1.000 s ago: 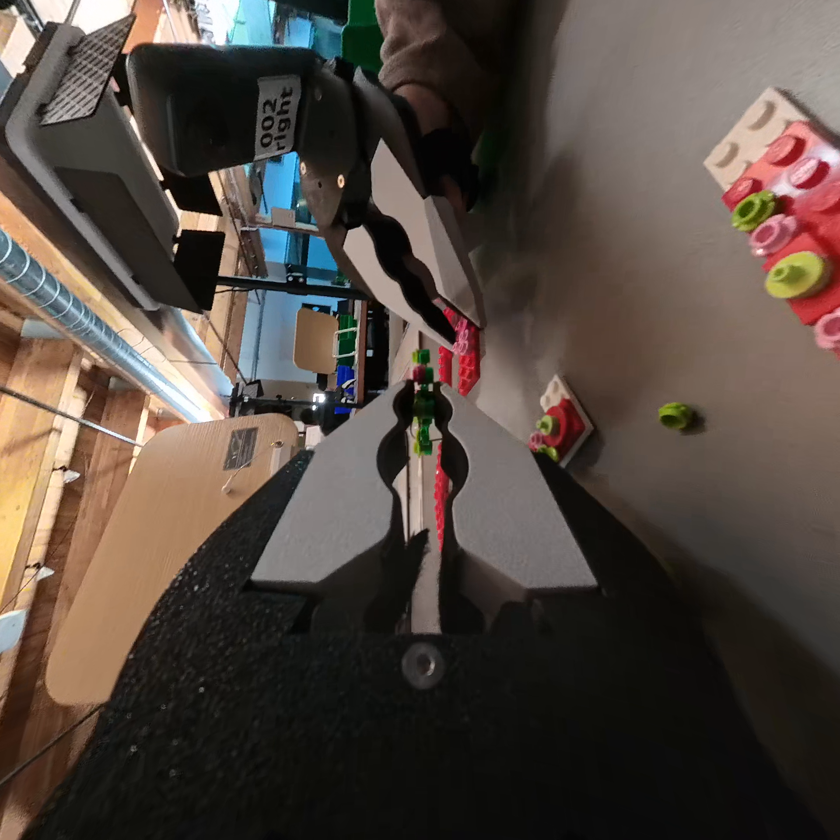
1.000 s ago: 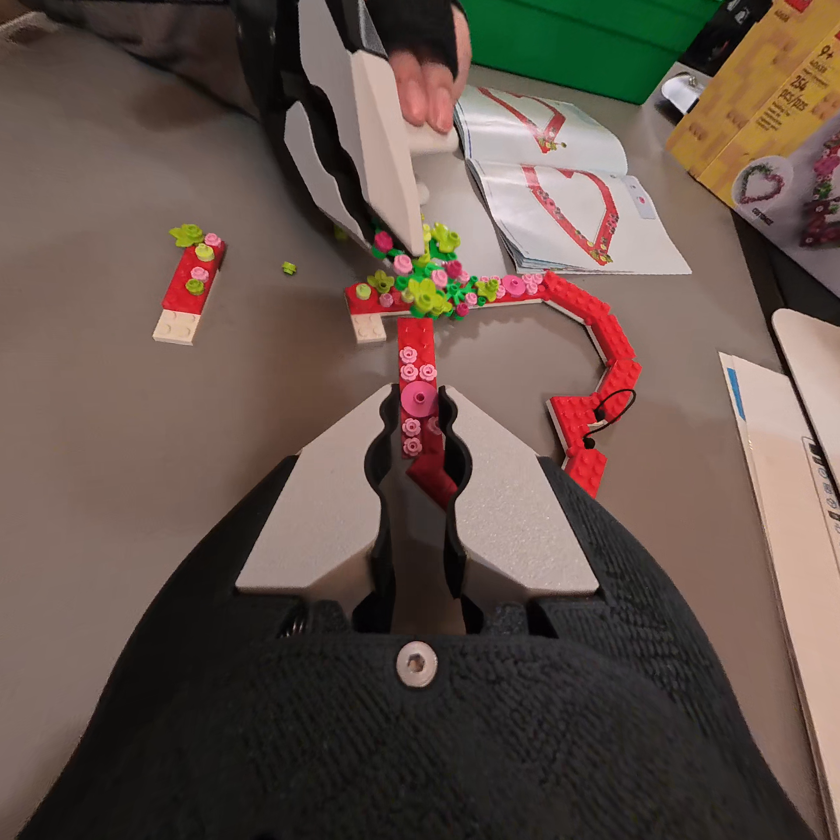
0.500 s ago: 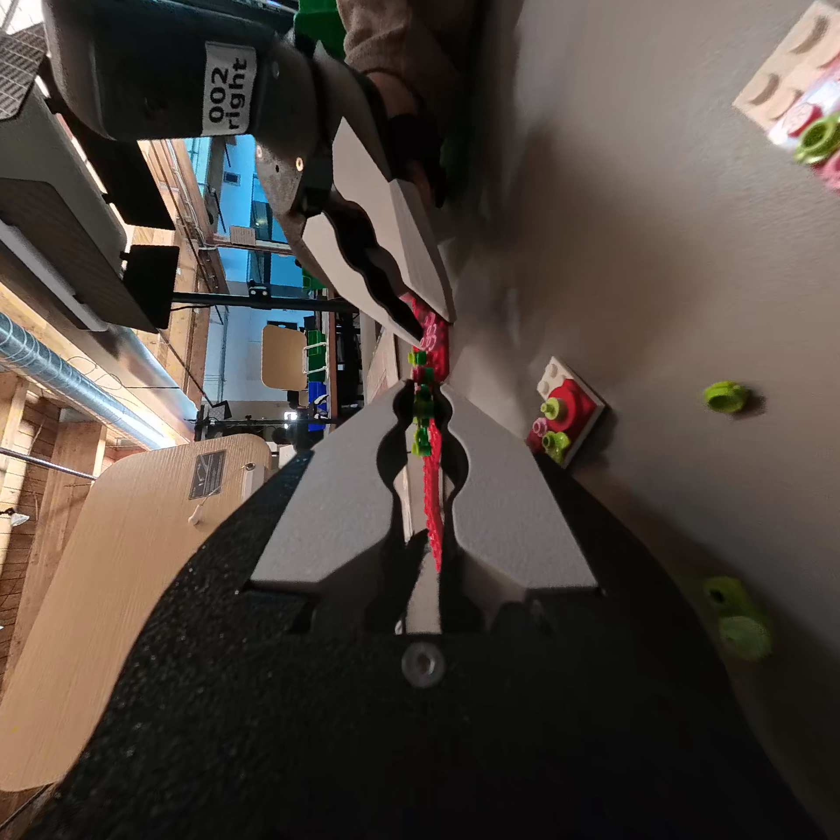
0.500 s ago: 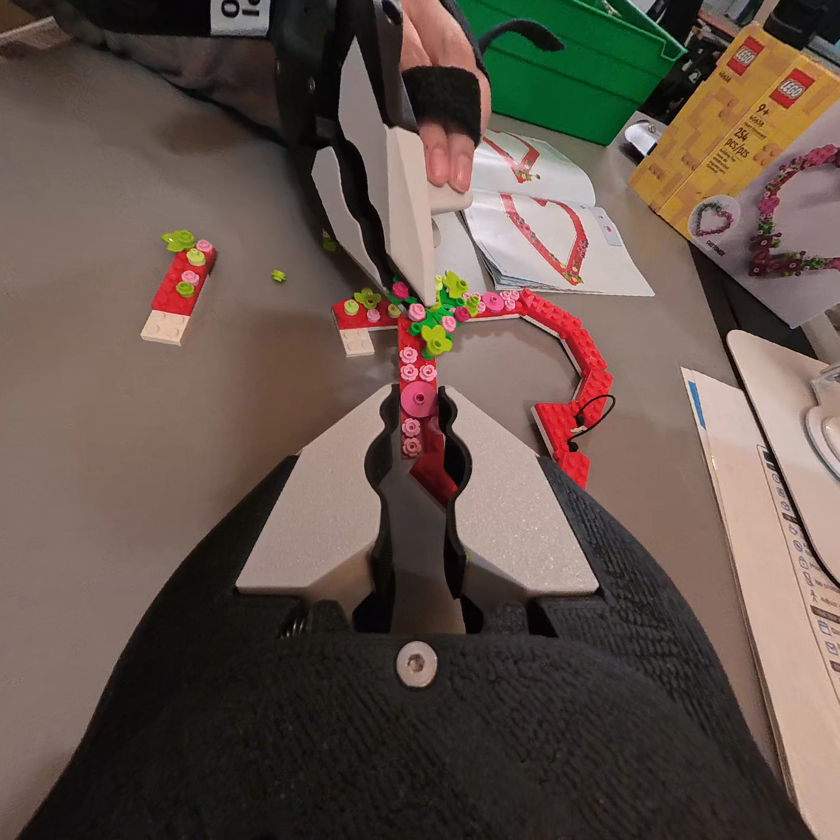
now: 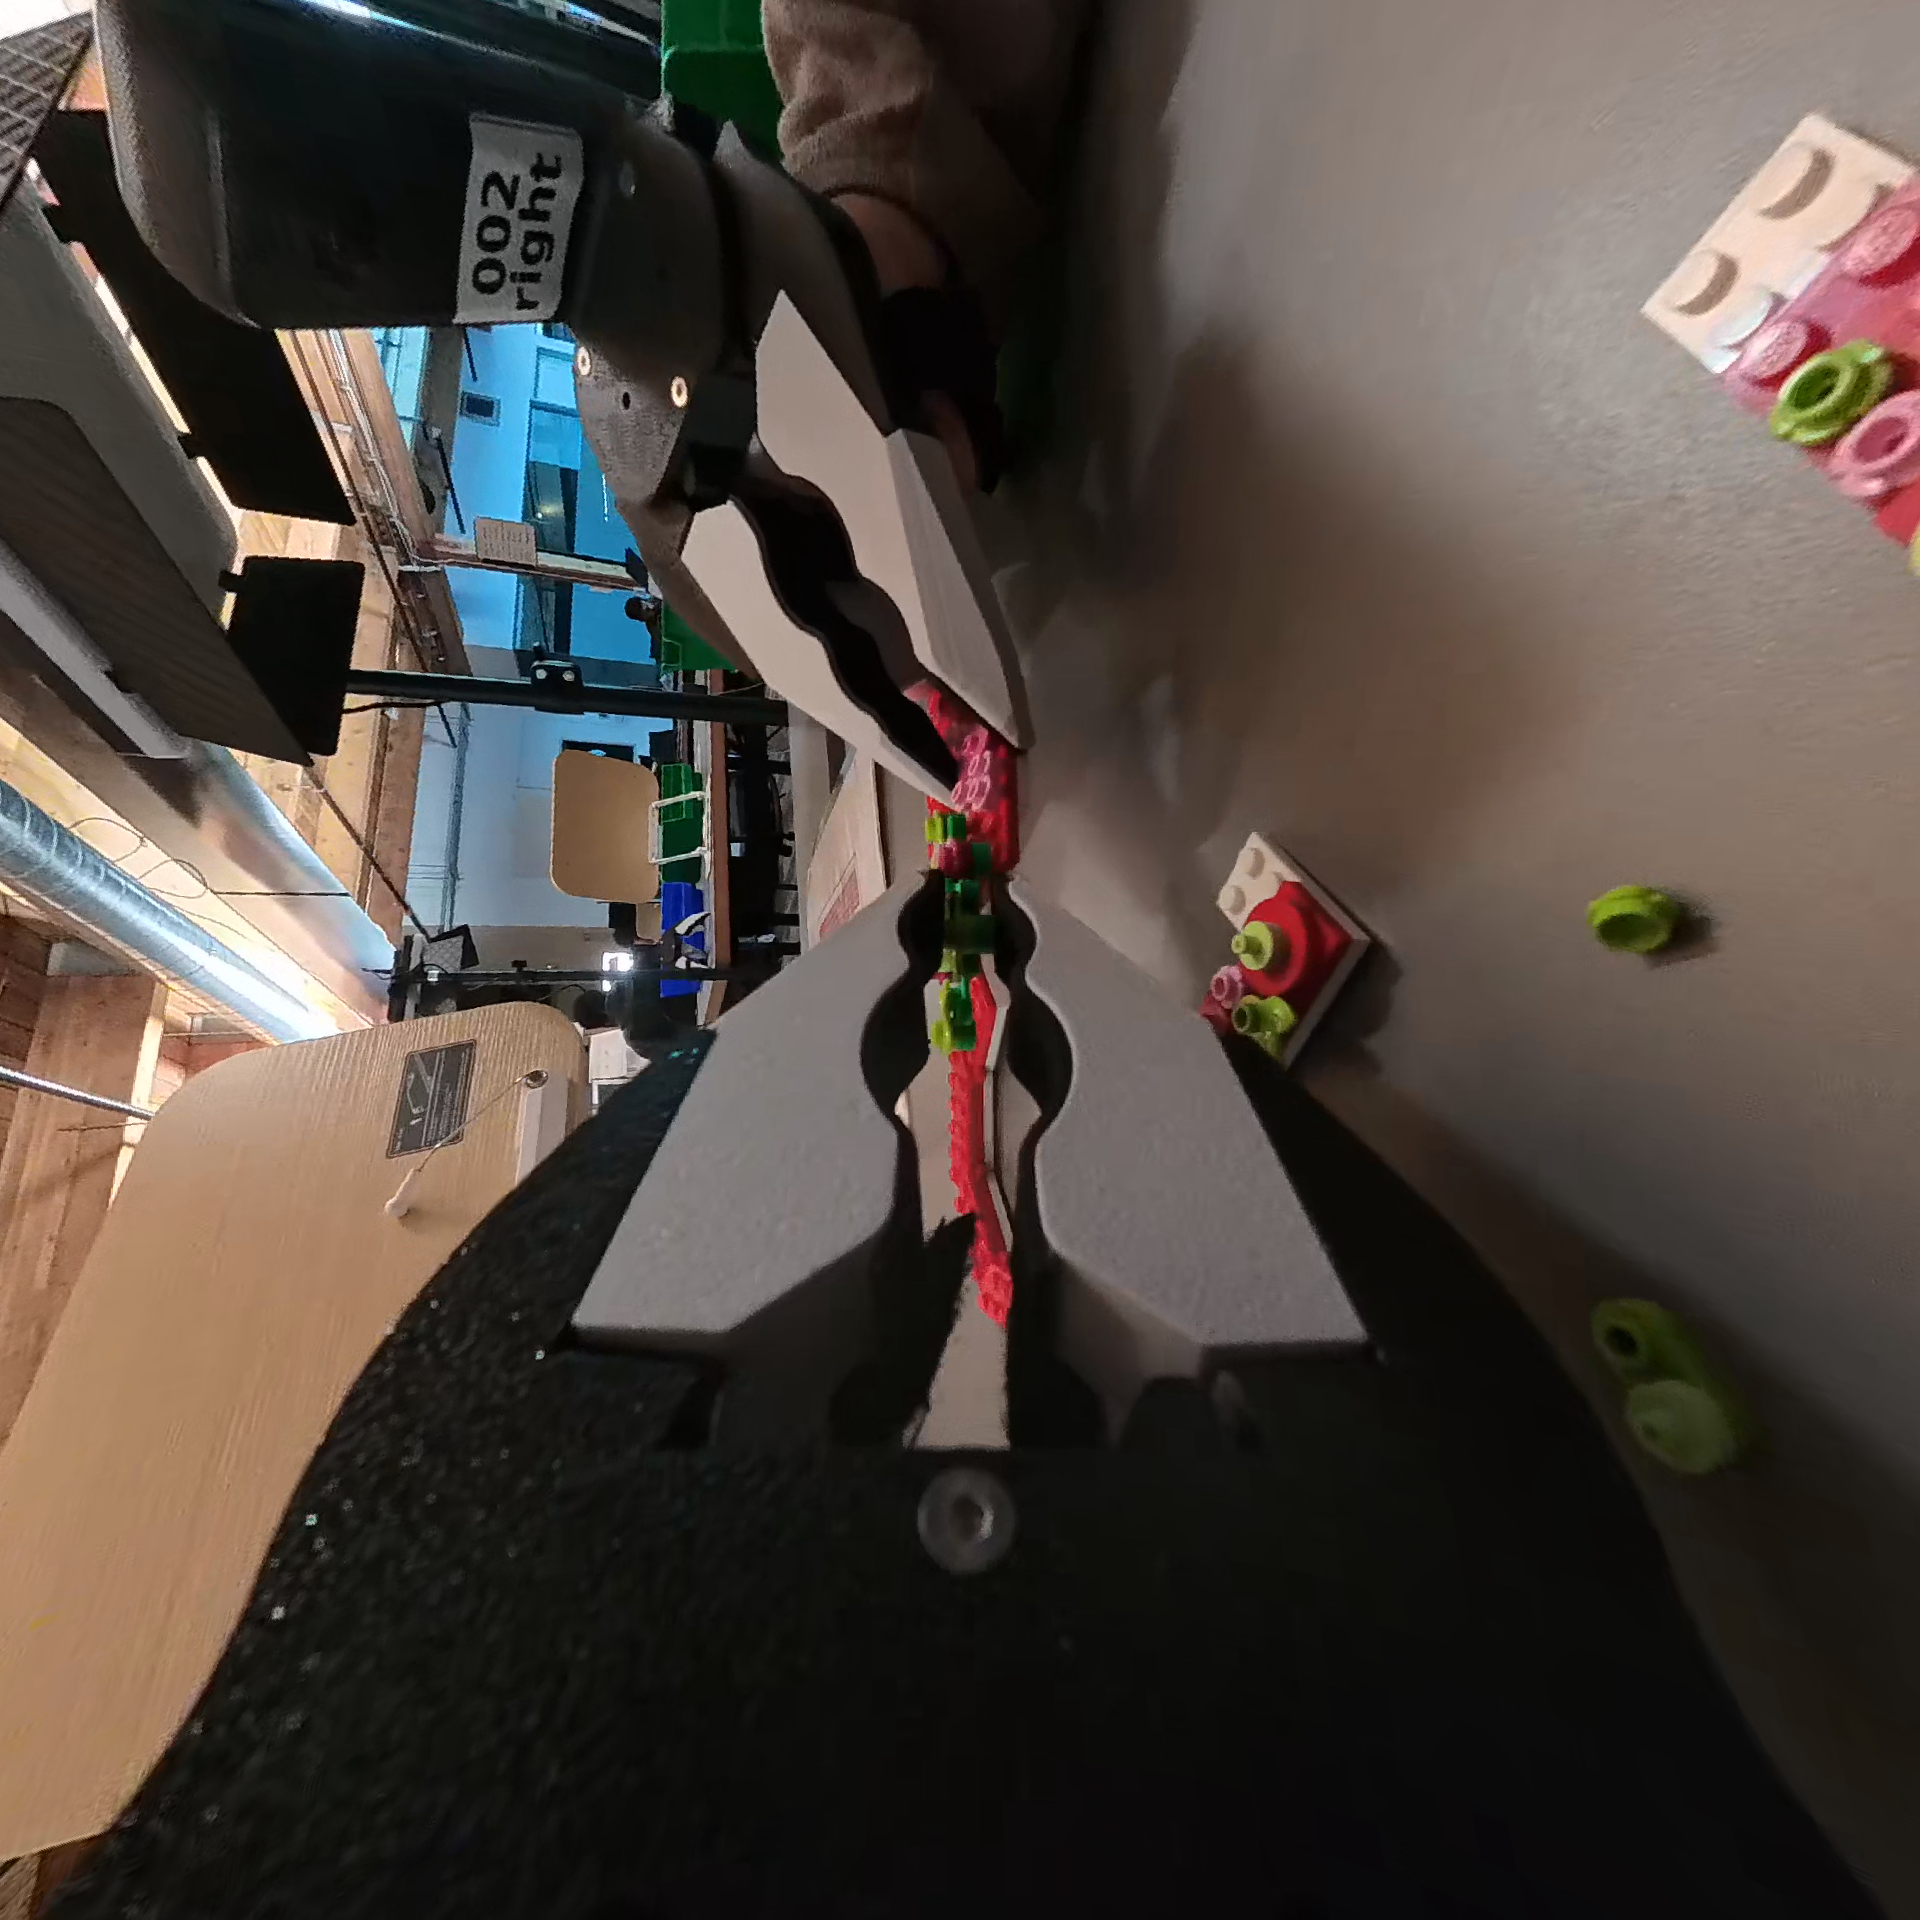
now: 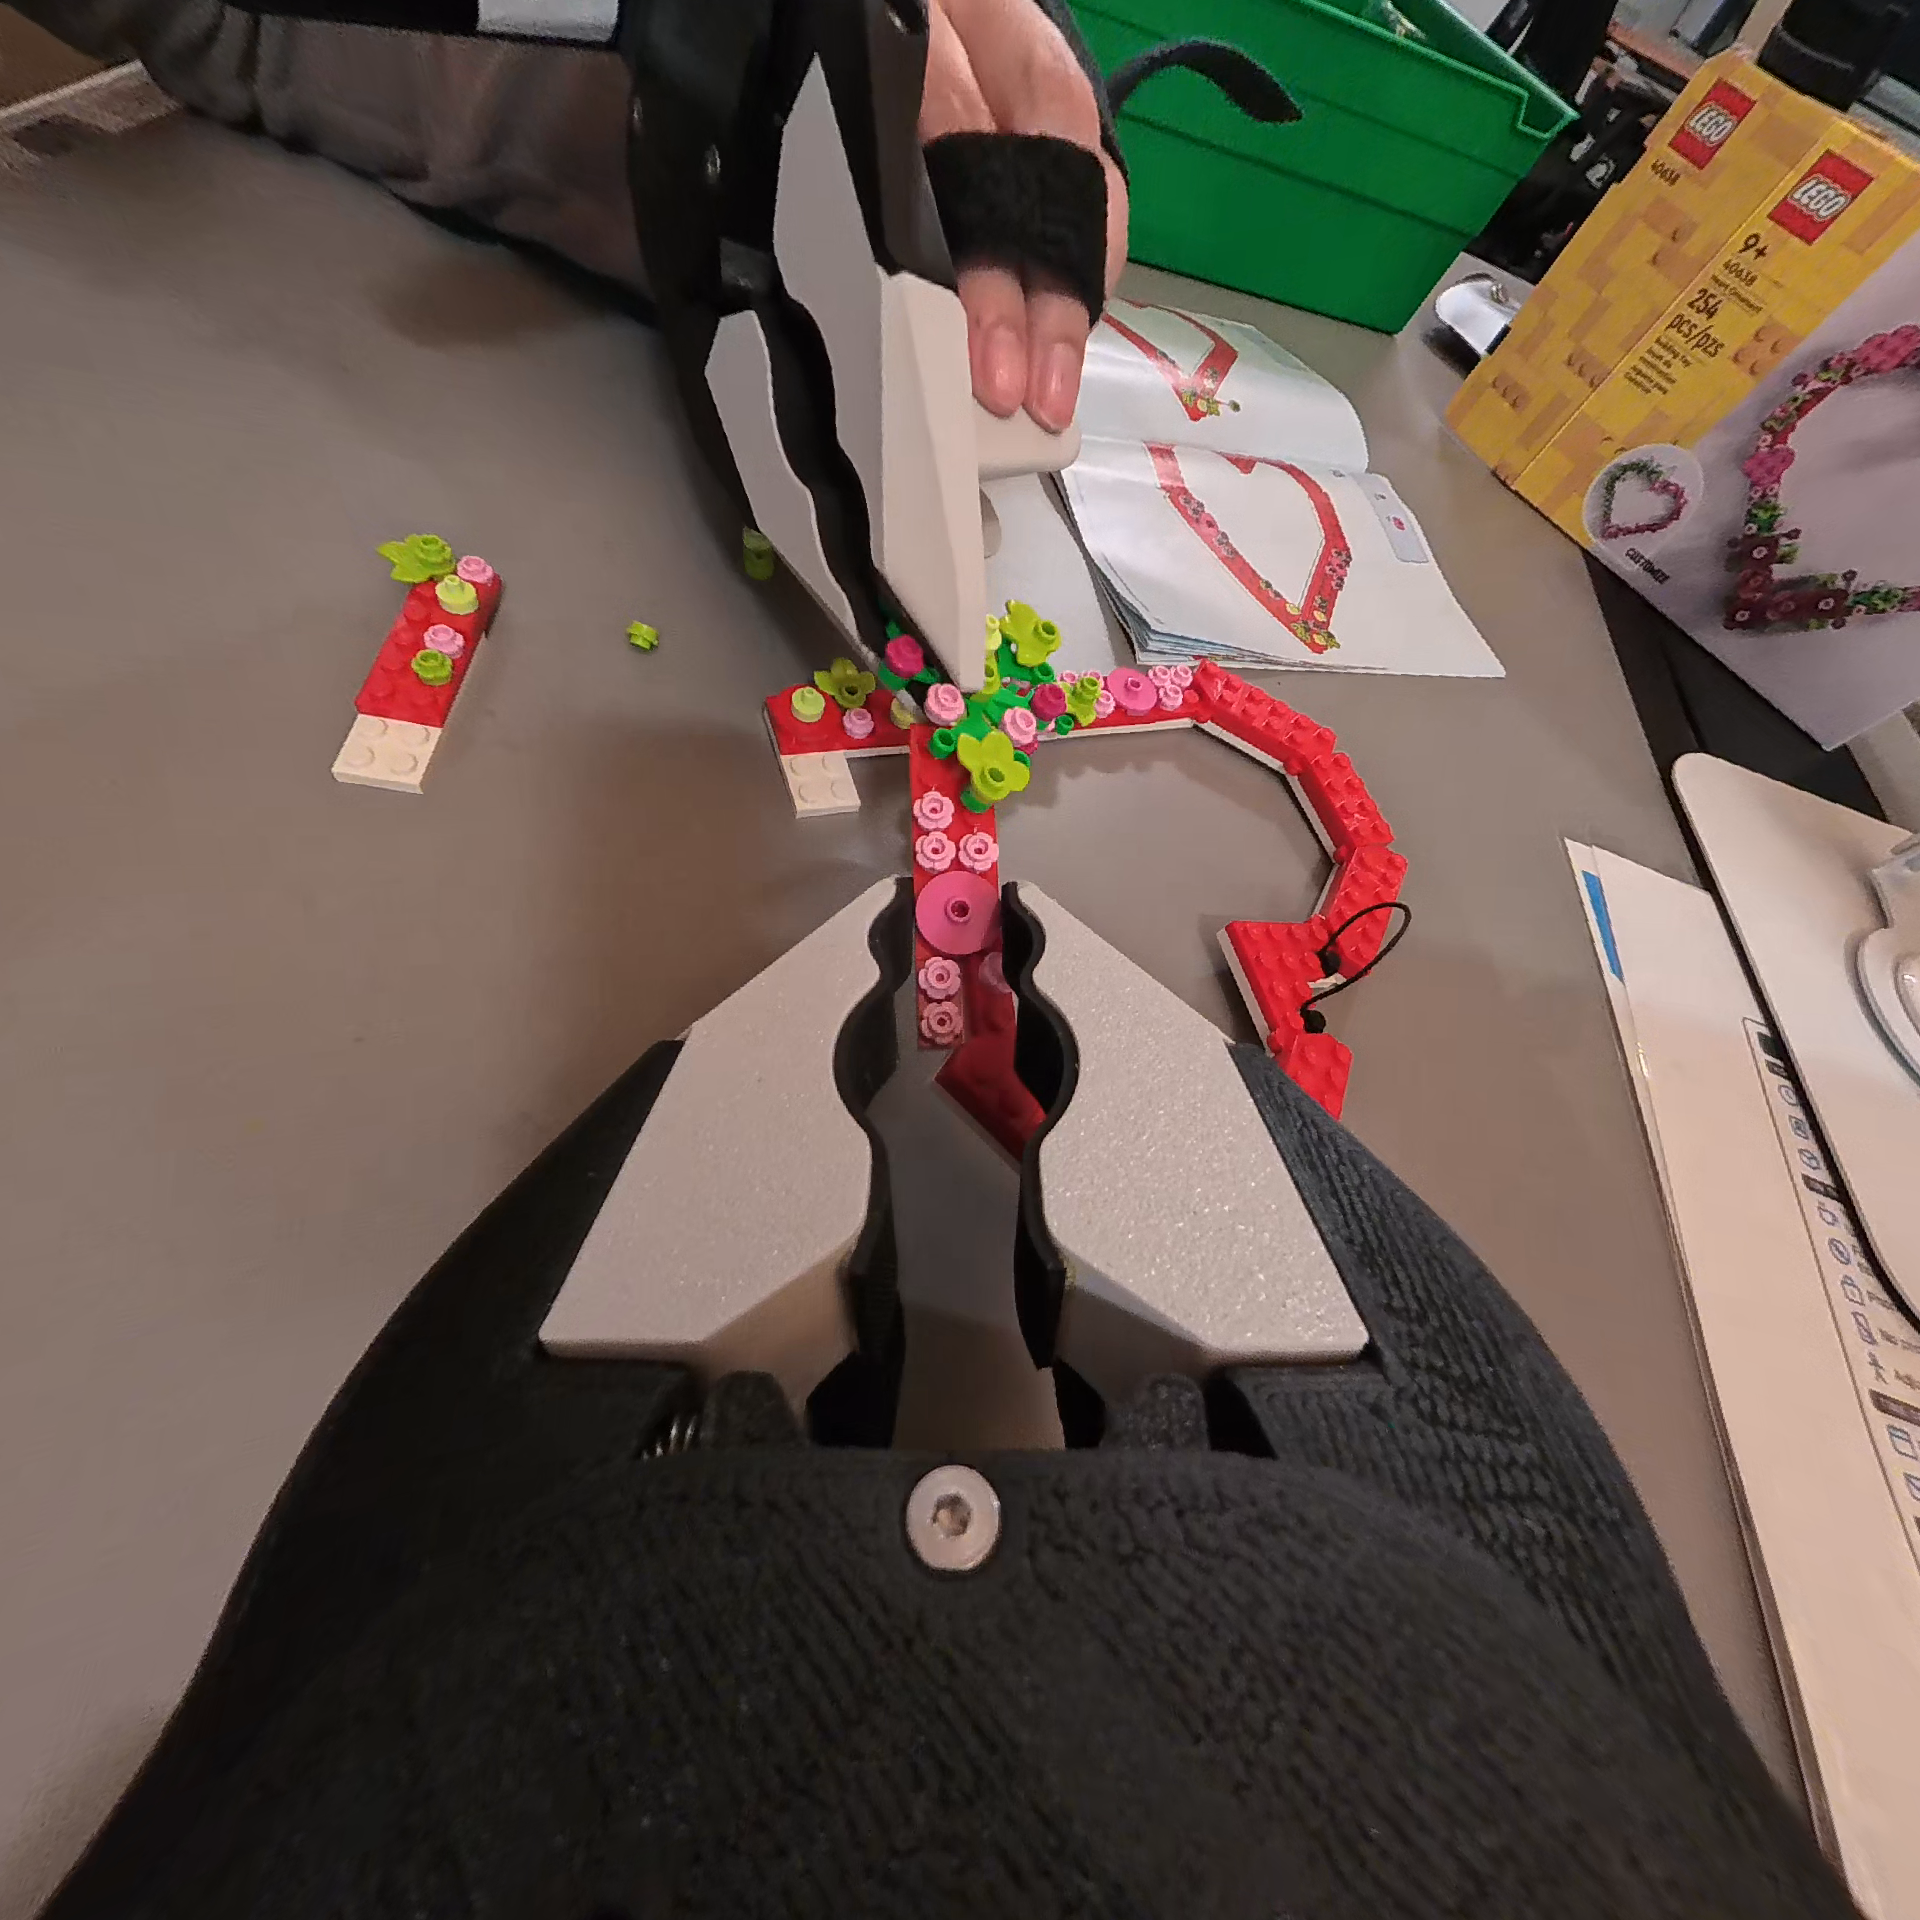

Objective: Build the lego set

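Note:
My right gripper (image 6: 956, 894) is shut on a red strip with pink flowers (image 6: 951, 831). The strip's far end meets the flowered part of the red heart frame (image 6: 1340, 790) on the grey table. My left gripper (image 6: 935, 665) comes down from above and is shut on that flowered part. In the left wrist view my left gripper (image 5: 966, 894) grips the frame (image 5: 977, 1122) edge-on, with green flowers between its fingers. The right gripper (image 5: 977, 748) holds the strip (image 5: 982, 774) just beyond.
A small red-and-white flowered piece (image 6: 421, 665) lies at the left, also in the left wrist view (image 5: 1870, 343). Another such piece (image 5: 1288, 956) lies beside the left gripper. Loose lime flowers (image 5: 1631, 920) lie nearby. Open booklet (image 6: 1247, 540), green bin (image 6: 1299, 156), yellow box (image 6: 1714, 312) and papers (image 6: 1714, 1143) are behind and right.
My right gripper has pushed the strip forward until its end meets the flowered part of the frame. Both grippers stay shut. The right wrist view has tilted up a little.

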`<state>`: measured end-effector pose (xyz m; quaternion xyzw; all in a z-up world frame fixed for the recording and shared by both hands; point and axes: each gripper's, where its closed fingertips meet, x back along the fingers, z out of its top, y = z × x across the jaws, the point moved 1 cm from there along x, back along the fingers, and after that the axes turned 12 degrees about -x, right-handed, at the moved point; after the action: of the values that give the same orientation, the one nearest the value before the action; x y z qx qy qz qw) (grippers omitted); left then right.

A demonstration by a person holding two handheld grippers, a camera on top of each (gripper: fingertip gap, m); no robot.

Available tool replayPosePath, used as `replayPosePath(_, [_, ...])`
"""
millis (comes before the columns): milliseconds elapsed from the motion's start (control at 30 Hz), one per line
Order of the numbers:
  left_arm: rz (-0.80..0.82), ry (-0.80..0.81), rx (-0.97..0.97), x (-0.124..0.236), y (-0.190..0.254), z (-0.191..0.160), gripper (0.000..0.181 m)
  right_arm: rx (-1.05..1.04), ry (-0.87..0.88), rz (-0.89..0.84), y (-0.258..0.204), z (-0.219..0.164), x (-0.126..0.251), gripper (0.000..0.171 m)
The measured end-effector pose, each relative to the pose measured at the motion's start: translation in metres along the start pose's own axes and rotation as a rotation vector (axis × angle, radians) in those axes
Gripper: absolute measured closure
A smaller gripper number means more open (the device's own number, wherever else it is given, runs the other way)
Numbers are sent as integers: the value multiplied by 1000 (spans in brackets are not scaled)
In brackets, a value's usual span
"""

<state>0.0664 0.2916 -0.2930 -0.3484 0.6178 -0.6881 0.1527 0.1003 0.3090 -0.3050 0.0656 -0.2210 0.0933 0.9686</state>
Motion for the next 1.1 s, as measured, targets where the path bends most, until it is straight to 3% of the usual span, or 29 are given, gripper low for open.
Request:
replayPosePath(533, [-37, 20, -12, -1, -1, 2, 172, 2, -2, 5, -1, 0, -1, 156])
replayPosePath(967, [-208, -56, -19, -1, -10, -6, 176, 0, -23, -1, -1, -2, -3, 156])
replayPosePath(1100, [-157, -37, -16, 0, -19, -3, 176, -7, -29, -6, 0, 0, -2, 156])
